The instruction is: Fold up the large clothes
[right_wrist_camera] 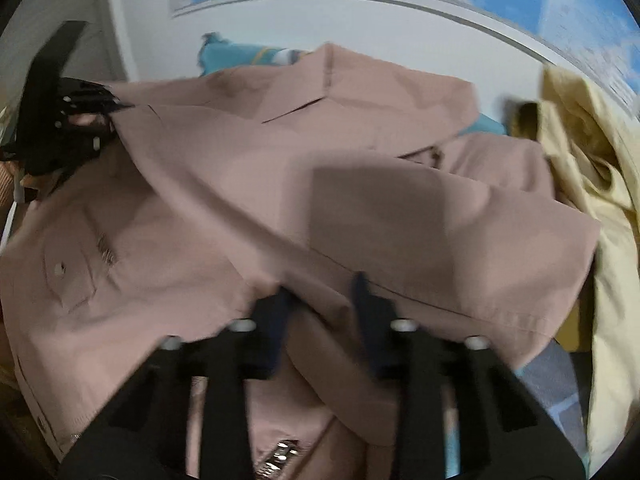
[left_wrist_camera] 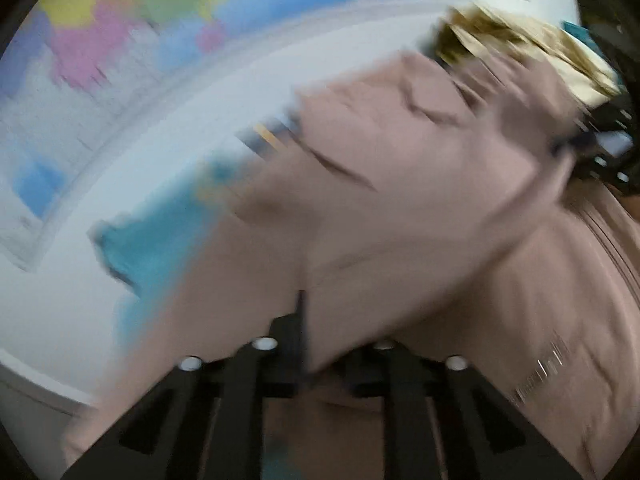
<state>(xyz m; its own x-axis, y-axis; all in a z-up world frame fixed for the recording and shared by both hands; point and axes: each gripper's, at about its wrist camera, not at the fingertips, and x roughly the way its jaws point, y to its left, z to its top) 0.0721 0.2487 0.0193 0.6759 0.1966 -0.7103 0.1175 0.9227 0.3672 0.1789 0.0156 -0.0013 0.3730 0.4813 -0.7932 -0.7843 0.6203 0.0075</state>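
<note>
I am pinching the dusty-pink jacket (right_wrist_camera: 280, 168) with both tools: my left tool (left_wrist_camera: 306, 320) is clamped on a fold, my right tool (right_wrist_camera: 324, 292) is gripping bunched fabric.

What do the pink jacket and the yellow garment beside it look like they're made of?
Pink jacket: looks like a smooth, matte woven cloth, possibly cotton or a blend; it holds crisp creases and stitched seams, with a shiny metal-looking zipper. Yellow garment: a thin, slightly glossy fabric that crumples softly, maybe a light synthetic; the blur leaves it open.
</note>
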